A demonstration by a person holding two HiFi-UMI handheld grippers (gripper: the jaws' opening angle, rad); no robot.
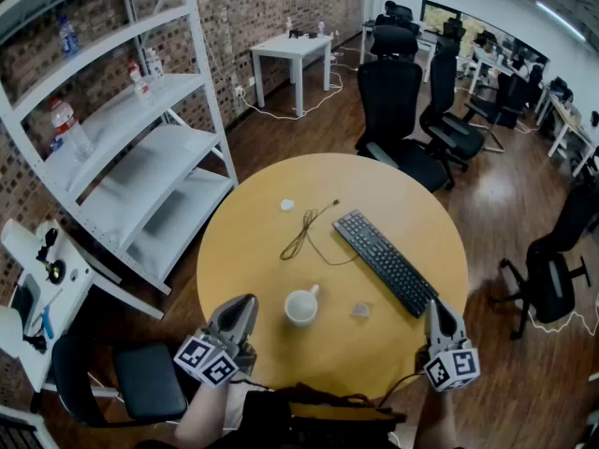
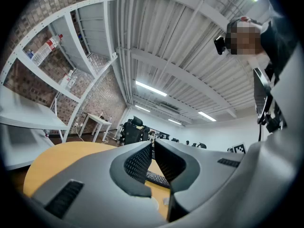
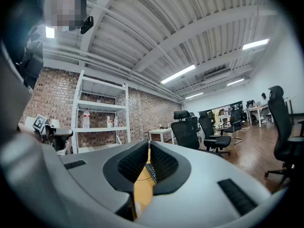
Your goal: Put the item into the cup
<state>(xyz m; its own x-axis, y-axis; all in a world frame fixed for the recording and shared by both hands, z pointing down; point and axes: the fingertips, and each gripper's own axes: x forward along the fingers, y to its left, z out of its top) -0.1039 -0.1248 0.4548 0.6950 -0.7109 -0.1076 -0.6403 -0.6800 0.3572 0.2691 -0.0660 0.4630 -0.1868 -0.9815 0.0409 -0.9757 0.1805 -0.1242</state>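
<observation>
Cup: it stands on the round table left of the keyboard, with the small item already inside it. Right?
Not quite. The head view shows the small item lying on the table beside the cup, between it and the keyboard, not inside.

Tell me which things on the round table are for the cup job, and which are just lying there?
For the job:
- white cup
- small pale item, lying on the table beside the cup

Just lying about:
- black keyboard
- thin cable
- small white scrap
</observation>
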